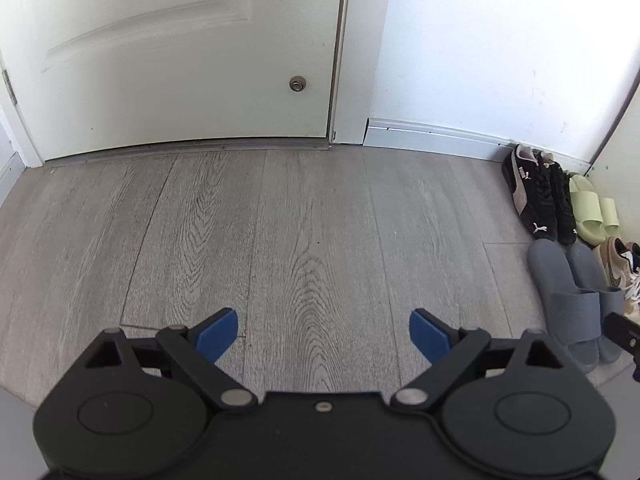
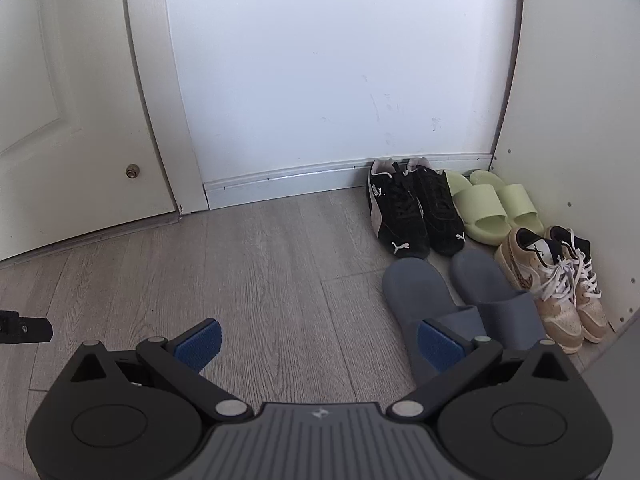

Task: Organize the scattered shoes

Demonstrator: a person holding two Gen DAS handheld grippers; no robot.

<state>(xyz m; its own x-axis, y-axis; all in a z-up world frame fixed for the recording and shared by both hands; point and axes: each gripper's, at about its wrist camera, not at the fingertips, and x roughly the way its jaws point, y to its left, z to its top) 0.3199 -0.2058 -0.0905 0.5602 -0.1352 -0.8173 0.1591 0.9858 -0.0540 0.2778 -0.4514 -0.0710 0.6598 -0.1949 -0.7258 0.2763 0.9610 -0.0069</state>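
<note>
Both grippers, left gripper [image 1: 324, 334] and right gripper [image 2: 318, 344], hang spread apart and empty over the floor [image 1: 280, 220]. Four shoe pairs sit in the corner: black sneakers [image 2: 416, 212], green slides [image 2: 492, 204], grey slides [image 2: 452, 296], tan sneakers [image 2: 556, 280].

Four pairs of shoes sit in the corner where the back wall [image 2: 340, 80] meets a side panel [image 2: 580, 100]. Against the baseboard [image 2: 280, 180] stand the lace-up sneakers [image 2: 412, 208], with the open-toe slides [image 2: 492, 204] to their right. In front of these lie the slippers [image 2: 448, 300], and to their right, beside the panel, the low-top sneakers [image 2: 556, 280]. The door [image 1: 168, 60] stands well to the left, across bare floor [image 1: 280, 240].
</note>
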